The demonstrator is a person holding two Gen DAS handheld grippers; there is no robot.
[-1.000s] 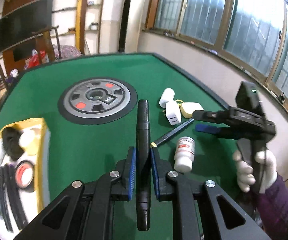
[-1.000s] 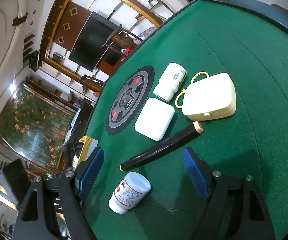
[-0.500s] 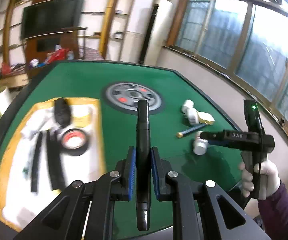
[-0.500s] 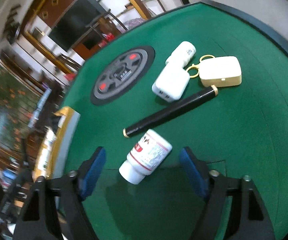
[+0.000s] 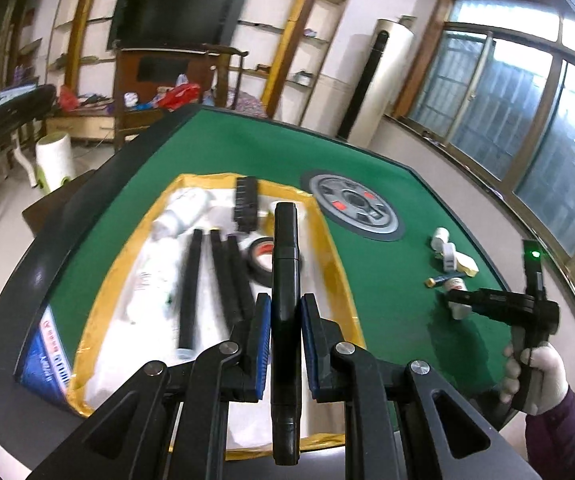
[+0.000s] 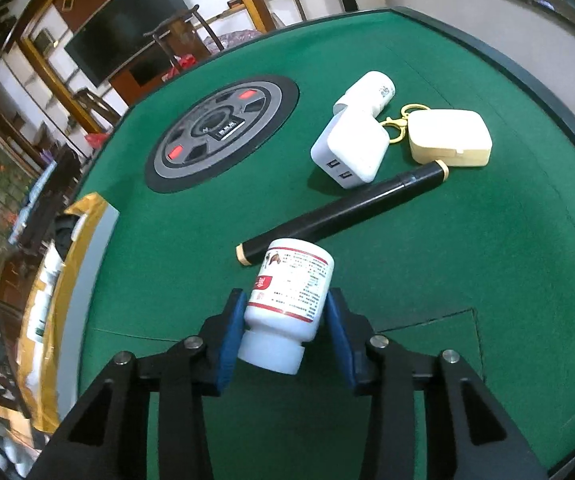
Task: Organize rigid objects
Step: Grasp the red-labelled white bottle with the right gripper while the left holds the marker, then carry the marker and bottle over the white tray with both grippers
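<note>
The left wrist camera is looking forward and down along its fingers over the yellow-rimmed tray [image 5: 339,276], from fairly high above the green table [image 5: 247,152]. The right wrist camera is sitting much nearer to the felt, facing the round centre disc [image 6: 223,132] at 11 o'clock. Both views are sharing that disc [image 5: 353,208] and the white bottle [image 6: 291,292] [image 5: 457,302].

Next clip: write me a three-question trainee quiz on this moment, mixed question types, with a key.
1. True or false: the left tongs are shut on a black marker.
2. What lies between the closing right tongs?
A. white charger
B. white pill bottle
C. cream case
3. Fill in: the left tongs hang over the yellow-rimmed ____.

Key:
1. True.
2. B: the white pill bottle. The white charger and cream case lie farther off on the green table.
3. Tray.
</note>
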